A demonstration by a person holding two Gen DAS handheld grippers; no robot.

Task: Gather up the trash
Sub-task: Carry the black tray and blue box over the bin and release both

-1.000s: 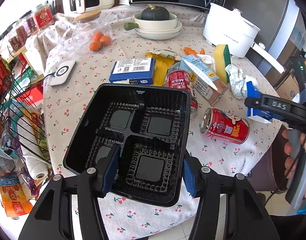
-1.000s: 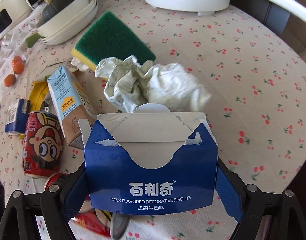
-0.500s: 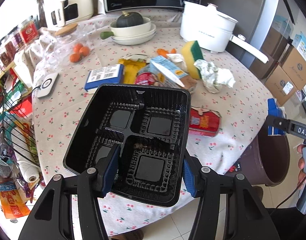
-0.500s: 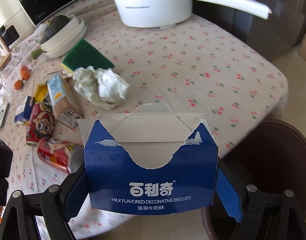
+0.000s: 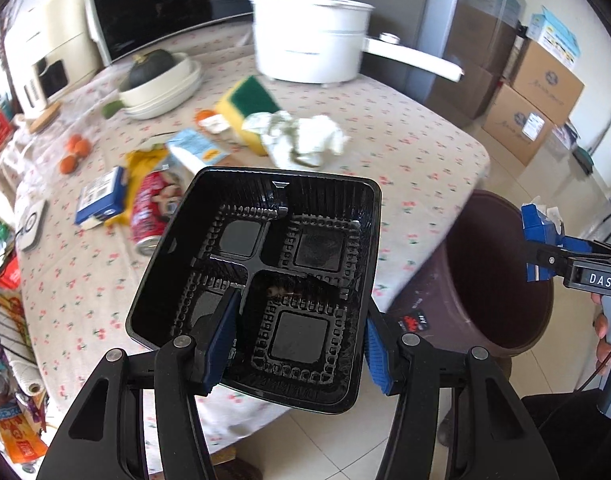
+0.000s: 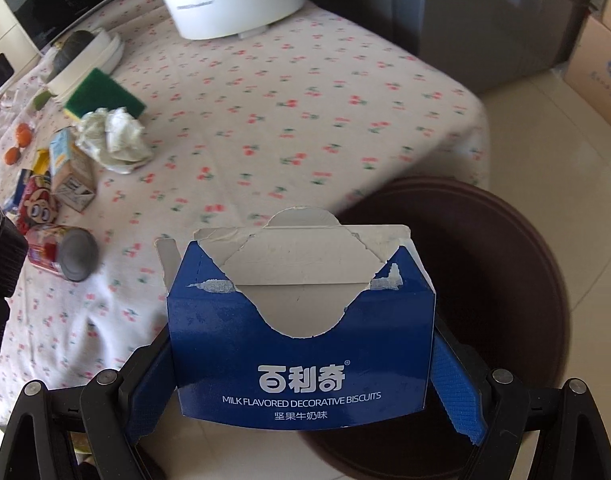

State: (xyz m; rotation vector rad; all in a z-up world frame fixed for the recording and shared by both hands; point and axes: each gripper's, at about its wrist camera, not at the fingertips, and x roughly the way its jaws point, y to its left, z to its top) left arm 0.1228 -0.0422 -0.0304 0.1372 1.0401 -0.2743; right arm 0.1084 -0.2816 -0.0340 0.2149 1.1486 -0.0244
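Observation:
My left gripper is shut on a black plastic meal tray, held over the table's edge, left of a brown trash bin. My right gripper is shut on a torn blue biscuit box, held beside the bin near its left rim. The box also shows in the left wrist view over the bin's right rim. On the table lie crumpled paper, a milk carton and two red cans.
A white electric pot with a long handle, a green-yellow sponge, stacked bowls with a squash, oranges and a small blue box are on the cherry-print tablecloth. Cardboard boxes stand on the floor.
Both grippers have swung right, off the table toward the brown bin. The biscuit box now sits beside the bin's opening; the tray is nearer the bin.

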